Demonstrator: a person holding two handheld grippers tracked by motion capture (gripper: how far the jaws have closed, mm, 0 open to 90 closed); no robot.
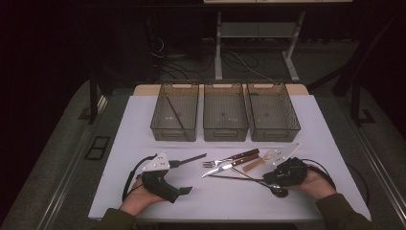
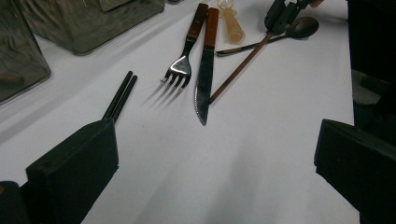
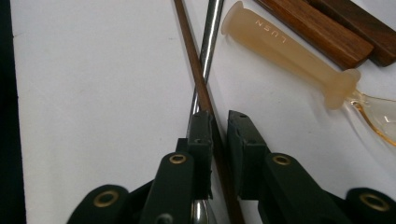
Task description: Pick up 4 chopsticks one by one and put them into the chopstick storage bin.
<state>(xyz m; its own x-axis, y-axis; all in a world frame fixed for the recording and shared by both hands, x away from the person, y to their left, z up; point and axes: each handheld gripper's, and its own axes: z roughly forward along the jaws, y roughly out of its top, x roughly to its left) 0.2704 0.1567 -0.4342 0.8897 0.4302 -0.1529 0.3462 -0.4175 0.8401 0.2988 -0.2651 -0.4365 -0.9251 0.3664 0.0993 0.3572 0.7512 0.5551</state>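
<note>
One spoon (image 3: 208, 42) crosses beneath the right gripper's (image 3: 219, 140) chopstick (image 3: 194, 70).

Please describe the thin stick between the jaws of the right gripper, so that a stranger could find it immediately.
Start at the white table and find the cutlery cluster in front of the three bins. The brown chopstick lies there, crossing over the metal spoon, with the right gripper closed around it. Unlike its neighbours, it is a bare, thin wooden rod.
</note>
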